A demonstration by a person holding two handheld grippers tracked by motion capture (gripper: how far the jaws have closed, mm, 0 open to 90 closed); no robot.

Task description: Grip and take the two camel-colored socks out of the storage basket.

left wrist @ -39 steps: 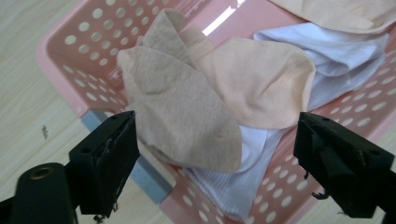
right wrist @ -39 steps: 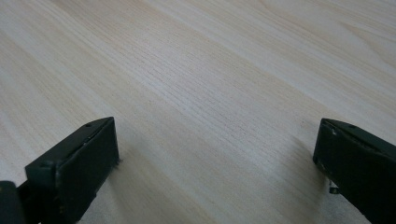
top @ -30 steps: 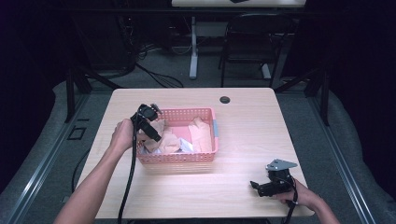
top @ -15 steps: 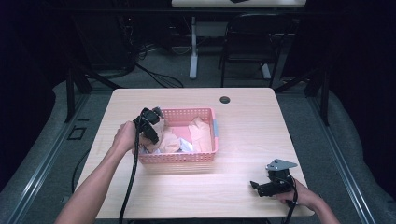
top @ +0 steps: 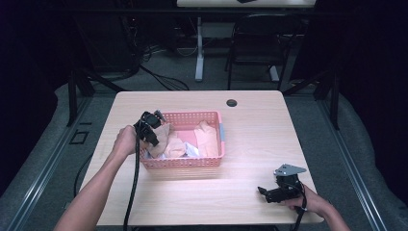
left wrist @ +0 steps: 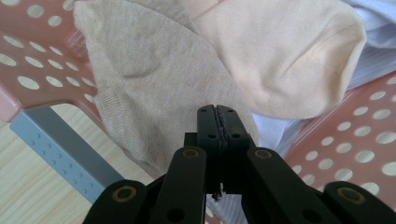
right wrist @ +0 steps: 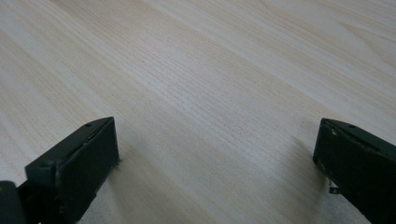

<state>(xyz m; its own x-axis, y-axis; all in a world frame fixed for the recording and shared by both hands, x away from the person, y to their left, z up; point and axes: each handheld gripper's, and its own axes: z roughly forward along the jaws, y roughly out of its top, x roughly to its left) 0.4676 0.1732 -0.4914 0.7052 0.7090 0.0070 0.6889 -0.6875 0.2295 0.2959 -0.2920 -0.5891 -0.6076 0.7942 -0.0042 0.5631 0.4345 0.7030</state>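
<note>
High view: drawing back a little toward the near-left corner of the pink basket point(top: 192, 162) over the last second, with the left gripper point(top: 150, 126) sitting just above the rim and a tan sock point(top: 161, 140) hanging from it, partly raised out of the heap of pale clothes. Resting meanwhile on the bare table point(top: 260, 125) at the near right, well apart from the basket and unmoved over that second: the right gripper point(top: 262, 191).

Left gripper view: pressing both black jaws tight together, apparently nipping the edge of the tan sock point(left wrist: 140, 93), which is spreading wide just beyond the tips and draping over the basket wall point(left wrist: 28, 60). Lying beside it, inside the basket, a peach sock point(left wrist: 280, 60) and some white cloth point(left wrist: 373, 46); showing below, a grey strip point(left wrist: 56, 144) and the table's wood.

Right gripper view: holding the jaws spread wide over plain table grain point(right wrist: 210, 70), gripping nothing.

Judging by the small shift, beginning to lift one sock clear of the basket, with the free gripper likely waiting to help.
</note>
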